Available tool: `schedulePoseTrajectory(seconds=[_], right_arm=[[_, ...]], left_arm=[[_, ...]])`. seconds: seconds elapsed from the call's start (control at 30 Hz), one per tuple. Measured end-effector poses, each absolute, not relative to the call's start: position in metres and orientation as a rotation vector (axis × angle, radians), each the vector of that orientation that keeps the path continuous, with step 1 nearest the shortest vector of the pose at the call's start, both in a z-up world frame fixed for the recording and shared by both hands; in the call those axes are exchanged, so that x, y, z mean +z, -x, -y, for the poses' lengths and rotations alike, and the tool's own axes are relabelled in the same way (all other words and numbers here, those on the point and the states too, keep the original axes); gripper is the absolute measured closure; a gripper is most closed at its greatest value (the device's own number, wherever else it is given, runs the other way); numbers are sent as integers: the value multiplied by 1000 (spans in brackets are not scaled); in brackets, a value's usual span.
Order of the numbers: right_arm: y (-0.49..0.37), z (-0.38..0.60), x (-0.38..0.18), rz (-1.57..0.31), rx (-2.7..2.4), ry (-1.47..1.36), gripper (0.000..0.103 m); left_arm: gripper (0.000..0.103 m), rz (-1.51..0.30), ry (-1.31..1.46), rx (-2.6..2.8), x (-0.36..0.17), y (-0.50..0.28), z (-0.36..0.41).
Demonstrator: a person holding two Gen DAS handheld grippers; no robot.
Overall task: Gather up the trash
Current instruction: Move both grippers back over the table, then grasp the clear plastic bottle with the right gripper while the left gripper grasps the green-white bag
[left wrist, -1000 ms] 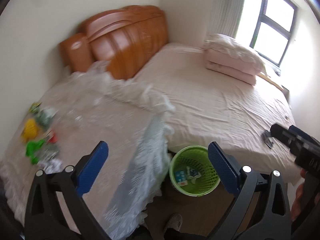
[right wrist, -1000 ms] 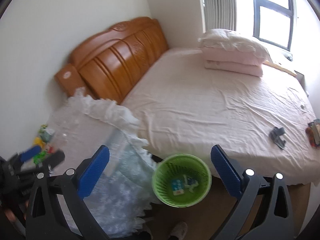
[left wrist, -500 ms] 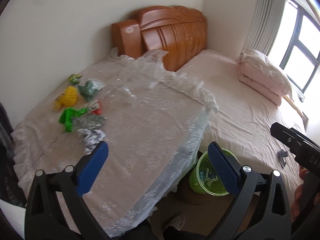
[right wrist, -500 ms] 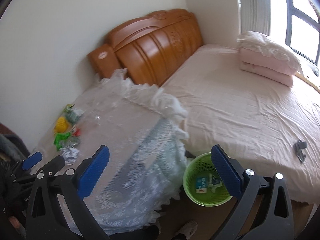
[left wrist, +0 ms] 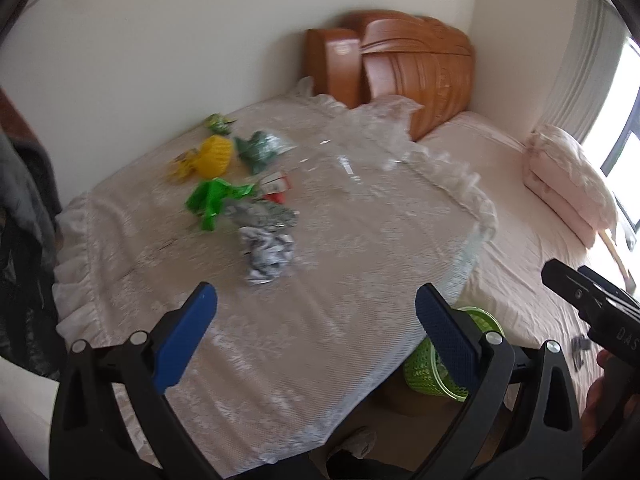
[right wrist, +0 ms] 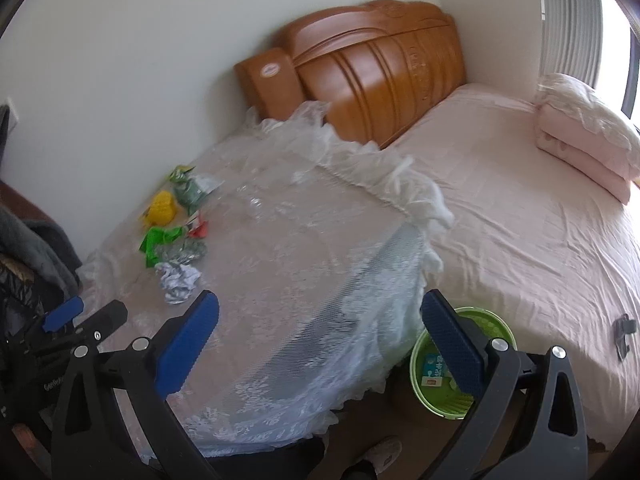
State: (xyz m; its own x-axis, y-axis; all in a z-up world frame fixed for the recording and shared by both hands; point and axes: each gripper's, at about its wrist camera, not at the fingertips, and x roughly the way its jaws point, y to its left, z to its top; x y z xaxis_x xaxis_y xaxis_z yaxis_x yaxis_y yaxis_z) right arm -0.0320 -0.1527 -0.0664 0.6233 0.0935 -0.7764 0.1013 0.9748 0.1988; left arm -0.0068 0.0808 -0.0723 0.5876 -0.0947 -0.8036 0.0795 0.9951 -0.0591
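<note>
Crumpled silver wrapper (left wrist: 267,254) ahead, just left of centre of the empty, wide-open left claw (left wrist: 316,334); approach step, next reach forward and clamp. Green basket (right wrist: 456,364) low right, behind the equally open, empty right claw (right wrist: 320,334); inside visible from right wrist only

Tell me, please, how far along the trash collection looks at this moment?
Early on. Done: a few scraps already lie in the green bin. In hand: nothing; the left gripper and right gripper are both open and empty above the table. Left: the crumpled paper, foil, green wrapper, yellow piece and other wrappers.
</note>
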Motion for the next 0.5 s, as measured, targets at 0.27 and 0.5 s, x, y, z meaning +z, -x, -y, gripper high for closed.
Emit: schedulePoseTrajectory(seconds=[0.27,0.5], right_arm=[[8,128,-82,-941,32,-197,2],[-56,92,-98,-926,114,-82,2]], left_arm=[[8,-960,45,-27,-85,-16,-126],[8,-976,52,27,-97,-51,-174]])
